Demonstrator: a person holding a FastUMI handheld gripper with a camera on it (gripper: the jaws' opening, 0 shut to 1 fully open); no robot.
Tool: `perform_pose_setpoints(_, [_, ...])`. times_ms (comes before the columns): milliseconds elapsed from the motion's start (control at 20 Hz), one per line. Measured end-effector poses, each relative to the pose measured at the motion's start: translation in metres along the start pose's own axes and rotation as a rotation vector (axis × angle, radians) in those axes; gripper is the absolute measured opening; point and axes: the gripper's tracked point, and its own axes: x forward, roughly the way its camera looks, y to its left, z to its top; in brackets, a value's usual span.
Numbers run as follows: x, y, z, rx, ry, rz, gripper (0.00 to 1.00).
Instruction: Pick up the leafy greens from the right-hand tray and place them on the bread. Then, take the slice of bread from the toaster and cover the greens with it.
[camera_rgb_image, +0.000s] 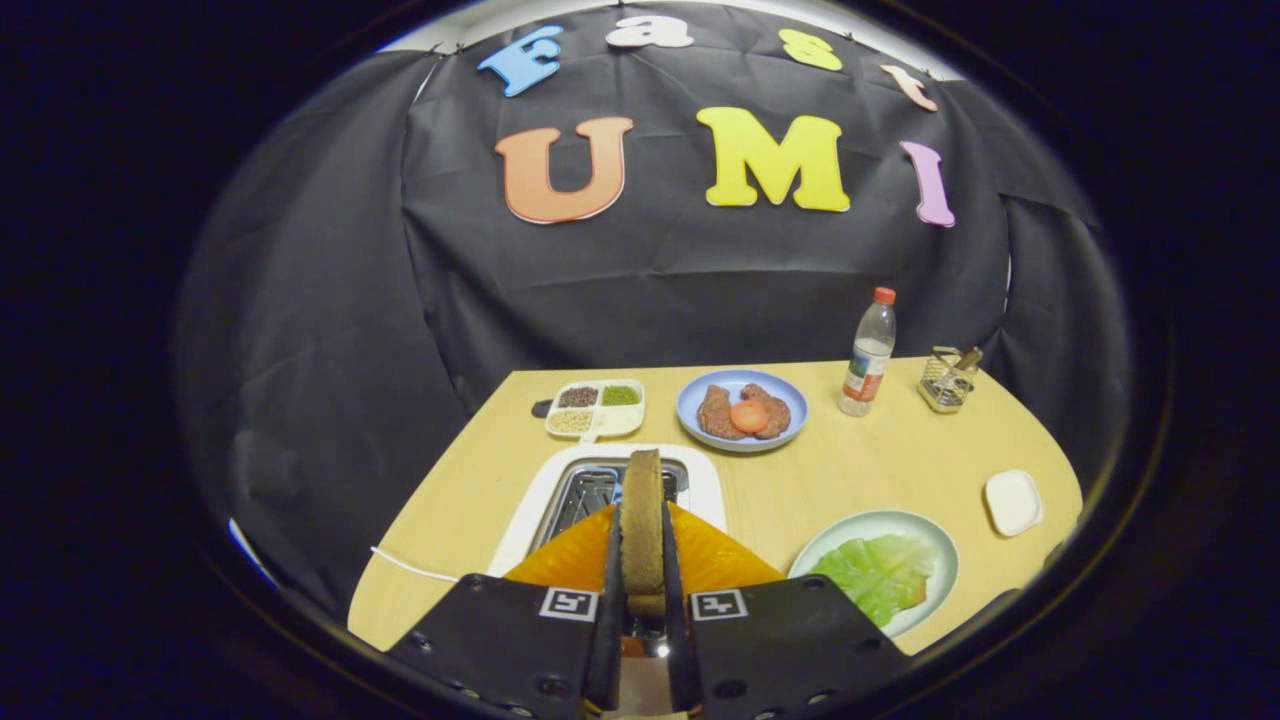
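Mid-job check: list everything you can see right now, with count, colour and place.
bread slice: one, brown, upright between the fingers, above the toaster slot
toaster: one, white with a metal top, just ahead of the fingers
green plate: one, pale green, right of the toaster
leafy greens: one leaf, light green, on the green plate
blue plate: one, blue, beyond the toaster, holding brown pieces and an orange round
divided tray: one, cream, left of the blue plate, with grains
bottle: one, clear with red cap, right of the blue plate
wire basket: one, metal, right of the bottle
small dish: one, white, right of the green plate
table: one, light wood
tool: one, fingers pressing both sides of the bread slice
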Motion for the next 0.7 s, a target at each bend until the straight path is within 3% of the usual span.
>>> perform_pose_setpoints(100, [-0.002, 0.006, 0.002, 0.014, 0.027, 0.037, 0.09])
perform_pose_setpoints(450, [-0.046, 0.009, 0.052, -0.026, -0.062, 0.127, 0.09])
perform_pose_setpoints(700, [-0.084, -0.015, 0.089, 0.016, -0.093, 0.195, 0.09])
